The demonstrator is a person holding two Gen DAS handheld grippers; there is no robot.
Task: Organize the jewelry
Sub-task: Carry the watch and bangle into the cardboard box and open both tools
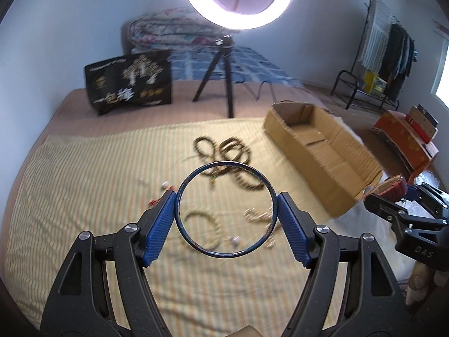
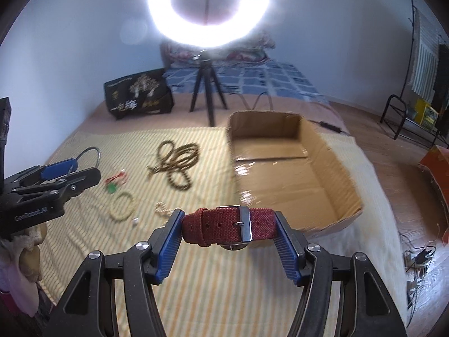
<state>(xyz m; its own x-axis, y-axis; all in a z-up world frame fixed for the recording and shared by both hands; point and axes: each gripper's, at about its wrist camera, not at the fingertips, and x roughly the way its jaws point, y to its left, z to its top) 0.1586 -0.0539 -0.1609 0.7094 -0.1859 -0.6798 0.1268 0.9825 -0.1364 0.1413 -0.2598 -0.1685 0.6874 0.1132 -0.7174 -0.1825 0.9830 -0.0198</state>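
Two pieces are lifted off the striped bedspread [image 2: 196, 295]: left gripper [image 1: 226, 213] pinches a thin dark-blue metal bangle [image 1: 179, 196], right gripper [image 2: 228, 226] clamps a red woven-strap watch [image 2: 213, 224]. Next, carry both over the open cardboard box [image 2: 322, 185] and release.

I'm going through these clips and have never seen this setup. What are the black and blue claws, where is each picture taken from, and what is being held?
There is no robot here: a person carries a hand-held gripper in each hand, and a fisheye camera on each looks forward along its two blue fingers.

The left wrist view shows the left hand-held gripper clamped on a thin dark bangle. The right wrist view shows the right hand-held gripper clamped on a red strap watch.

Both are held above a striped cloth on a bed. On the cloth lie brown bead strings, a pale bracelet and a few small blurred pieces. An open, empty-looking cardboard box sits at the right, and a ring light on a tripod stands behind.
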